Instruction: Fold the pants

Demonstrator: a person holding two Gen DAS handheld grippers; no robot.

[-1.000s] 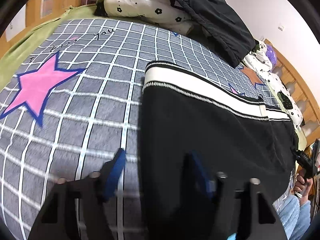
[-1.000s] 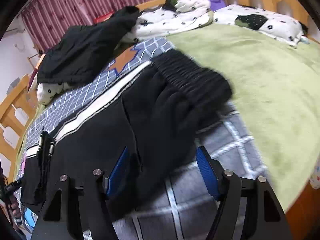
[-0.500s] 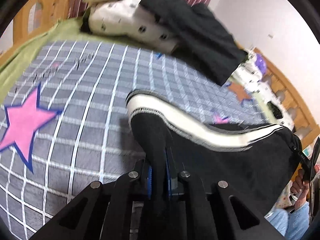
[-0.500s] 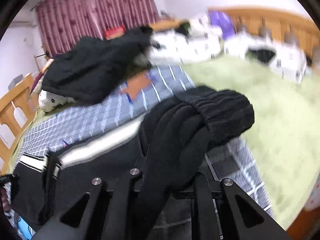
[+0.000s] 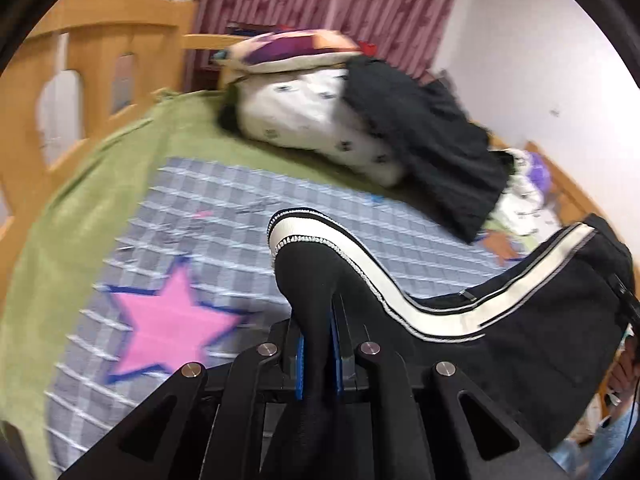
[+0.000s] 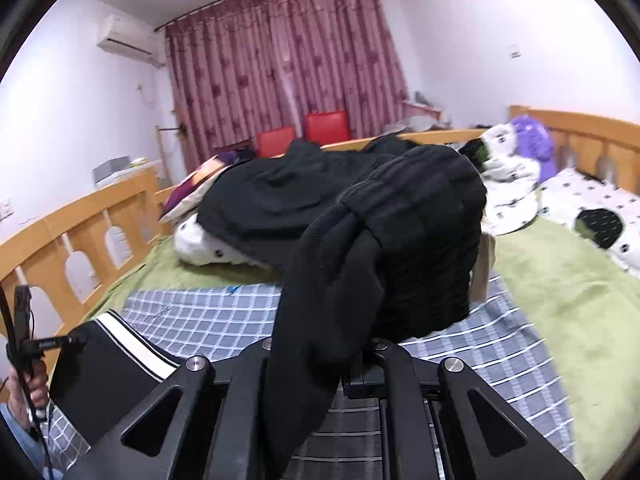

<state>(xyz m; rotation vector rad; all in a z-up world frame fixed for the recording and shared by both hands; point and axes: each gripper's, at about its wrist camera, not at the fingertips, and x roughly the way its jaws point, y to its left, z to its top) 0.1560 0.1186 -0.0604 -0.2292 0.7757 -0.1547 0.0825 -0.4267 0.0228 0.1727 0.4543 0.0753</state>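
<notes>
The black pants (image 5: 520, 340) with a white side stripe (image 5: 420, 312) hang lifted above the bed between my two grippers. My left gripper (image 5: 318, 354) is shut on the pants' leg end, the cloth pinched between its blue pads (image 5: 299, 364). My right gripper (image 6: 340, 364) is shut on the ribbed waistband end of the pants (image 6: 400, 248), which bunches over the fingers and hides them. The striped leg end also shows low in the right wrist view (image 6: 132, 348).
A grey checked blanket (image 5: 192, 216) with a pink star (image 5: 172, 324) covers a green bedspread (image 5: 92, 200). A black garment (image 5: 424, 136) lies on white pillows (image 5: 304, 116) at the far side. Wooden bed rails (image 6: 80, 232) run along the left and the far right.
Both grippers closed on the pants, the left on the leg end, the right on the waistband, and have lifted them off the blanket. Both cameras now tilt higher toward the curtain.
</notes>
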